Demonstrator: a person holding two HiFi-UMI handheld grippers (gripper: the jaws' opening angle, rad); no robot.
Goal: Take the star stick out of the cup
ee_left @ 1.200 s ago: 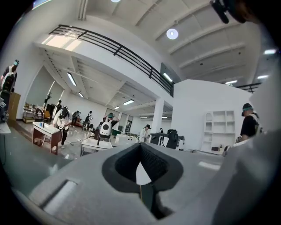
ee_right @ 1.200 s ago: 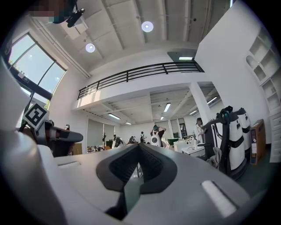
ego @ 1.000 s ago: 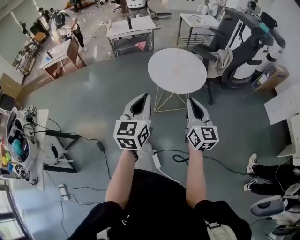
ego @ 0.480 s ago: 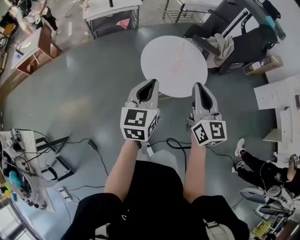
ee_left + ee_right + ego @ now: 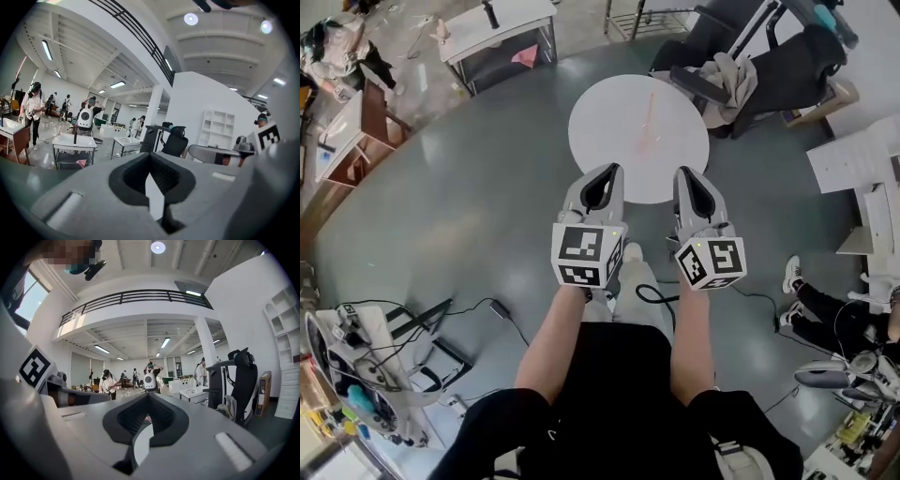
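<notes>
On the round white table [image 5: 609, 112] a thin pale pink star stick [image 5: 651, 108] stands upright in a small clear cup [image 5: 645, 143], both faint in the head view. My left gripper [image 5: 609, 171] and right gripper [image 5: 686, 172] are held side by side over the table's near edge, short of the cup. Both are shut with nothing between their jaws. In the left gripper view the left gripper [image 5: 150, 155] points at the white table top [image 5: 154, 197]. The right gripper [image 5: 149, 398] likewise frames the table [image 5: 140, 446] in its own view.
Behind the table on the right stands a black chair [image 5: 769, 66] draped with a cloth [image 5: 733, 75]. A white desk [image 5: 497, 23] is at the back left and white shelving [image 5: 853, 159] at the right. Cables [image 5: 656, 295] trail on the grey floor near my feet. People stand far off.
The person has stepped towards the round table, which now lies closer. Both grippers have come from short of the table to over its near edge, still shut.
</notes>
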